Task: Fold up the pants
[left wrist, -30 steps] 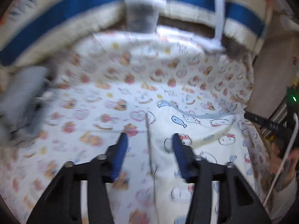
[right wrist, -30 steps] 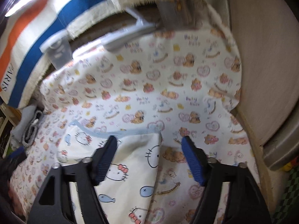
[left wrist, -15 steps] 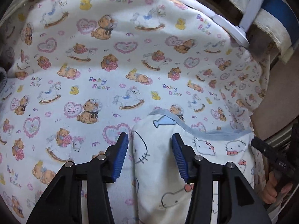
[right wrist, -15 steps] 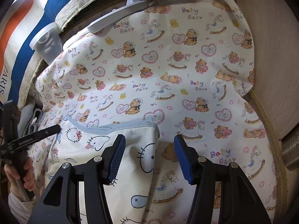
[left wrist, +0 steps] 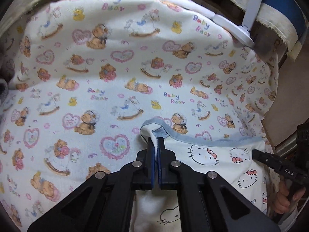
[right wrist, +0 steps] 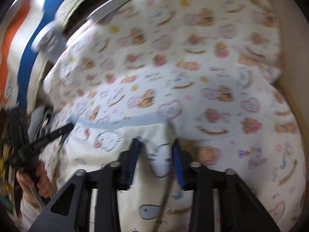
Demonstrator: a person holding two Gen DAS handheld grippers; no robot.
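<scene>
Left wrist view: the left gripper [left wrist: 156, 145] has its jaws pressed together, pinching the corner of the white cat-print cotton pants [left wrist: 222, 158] right at the pale blue waistband [left wrist: 193, 138]. The pants lie flat on the white bear-and-heart printed cloth [left wrist: 115, 67] covering the surface, toward its near edge. A corner hold like this likely lets the waistband lift evenly.

Right wrist view, blurred: the right gripper [right wrist: 156, 154] straddles the opposite waistband corner, jaws closing, a hump of pants fabric [right wrist: 160, 160] bunched between them, not yet clamped. Across the pants the other hand [right wrist: 34, 179] grips its tool's handle.
</scene>
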